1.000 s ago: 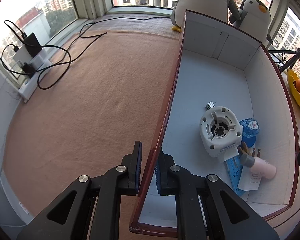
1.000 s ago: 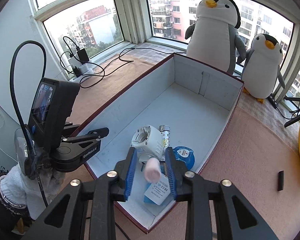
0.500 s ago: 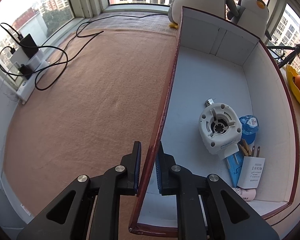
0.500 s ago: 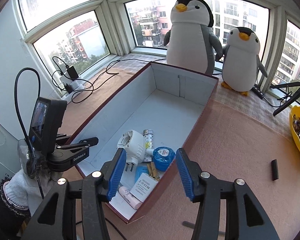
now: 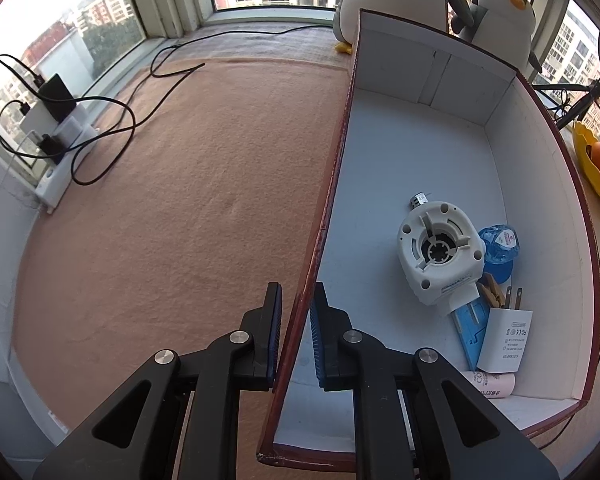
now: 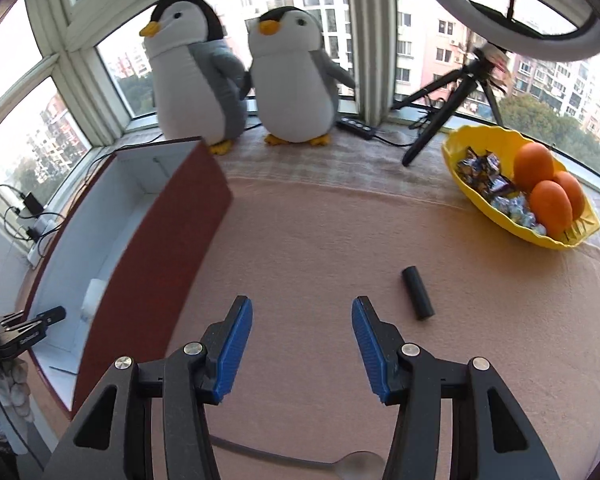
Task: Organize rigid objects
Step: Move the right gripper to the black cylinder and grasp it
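One black cylinder point(image 6: 417, 293) lies on the worktop point(image 6: 300, 240), just right of the right gripper point(image 6: 302, 344), whose jaws are spread and empty. One box point(image 5: 540, 184), pinched at its wall by the left gripper point(image 5: 296, 332), holds several items. Two penguins point(image 6: 196, 72) and one bowl point(image 6: 460, 156) with three oranges point(image 6: 550, 208) stand beyond.

Spoon point(image 6: 352, 461) at bottom edge, handle hidden behind gripper arms. Pink tube point(image 5: 490, 384) lower right, partly under white charger point(image 5: 504, 340). Charger print unreadable.
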